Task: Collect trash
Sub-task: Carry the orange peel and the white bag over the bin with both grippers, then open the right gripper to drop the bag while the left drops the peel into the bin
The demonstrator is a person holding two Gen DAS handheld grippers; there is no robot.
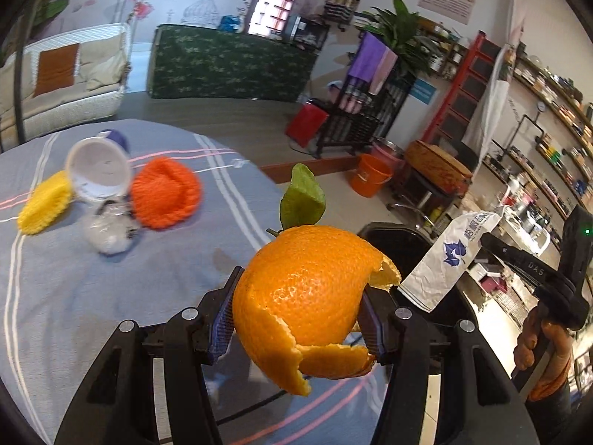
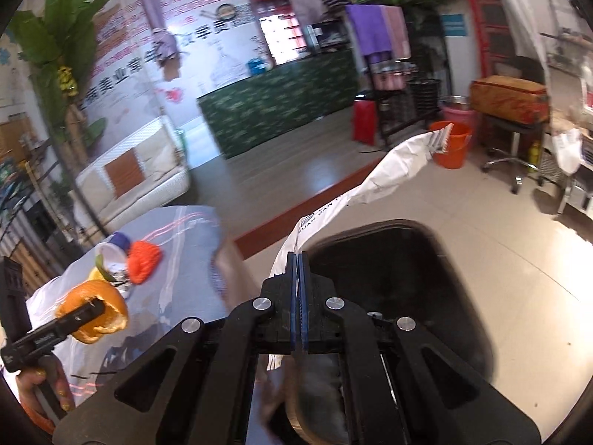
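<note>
My left gripper (image 1: 296, 311) is shut on a hollow orange peel (image 1: 307, 296) with a green leaf (image 1: 302, 198) on its stem, held at the table's edge. The same peel (image 2: 94, 309) shows at the lower left of the right wrist view. My right gripper (image 2: 298, 278) is shut on a crumpled white paper wrapper (image 2: 374, 181), which trails up and away above a black trash bin (image 2: 400, 282). From the left wrist view the wrapper (image 1: 444, 259) hangs over the bin (image 1: 396, 244). On the table lie a white cup (image 1: 98, 168), an orange knitted piece (image 1: 166, 193), a yellow knitted piece (image 1: 46, 202) and a crumpled clear wrapper (image 1: 109, 231).
The table wears a grey-blue striped cloth (image 1: 74, 296). An orange bucket (image 2: 454, 142) and a stool with a wooden box (image 2: 509, 98) stand on the tiled floor beyond the bin. A white sofa (image 1: 63, 81) and a green-draped counter (image 1: 229, 63) are farther back.
</note>
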